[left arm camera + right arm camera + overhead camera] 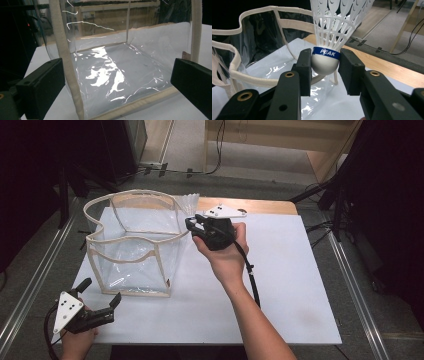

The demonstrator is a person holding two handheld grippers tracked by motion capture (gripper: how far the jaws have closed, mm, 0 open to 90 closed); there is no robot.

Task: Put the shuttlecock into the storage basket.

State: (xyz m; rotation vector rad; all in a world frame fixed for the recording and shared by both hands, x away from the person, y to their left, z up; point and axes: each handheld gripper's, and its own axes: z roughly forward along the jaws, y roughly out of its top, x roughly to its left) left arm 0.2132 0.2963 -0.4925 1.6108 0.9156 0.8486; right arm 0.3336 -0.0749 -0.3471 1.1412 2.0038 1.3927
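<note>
A clear plastic bag (132, 245) with beige trim stands open on the white table (290, 270). My right gripper (193, 226) hovers at the bag's right rim, shut on a white shuttlecock (189, 201). In the right gripper view the pads (305, 67) clamp the shuttlecock's cork just under its blue band, with the skirt (332, 27) pointing up and the bag (249, 42) to the left. My left gripper (102, 291) stands open at the table's front left, just short of the bag's front face. Its jaws frame the bag (112, 65) without touching it.
A strip of wooden tabletop (260, 206) shows behind the white sheet. Black stand legs (320, 190) and cables (215, 167) lie on the floor beyond the table. The table's right half (300, 285) is bare white surface.
</note>
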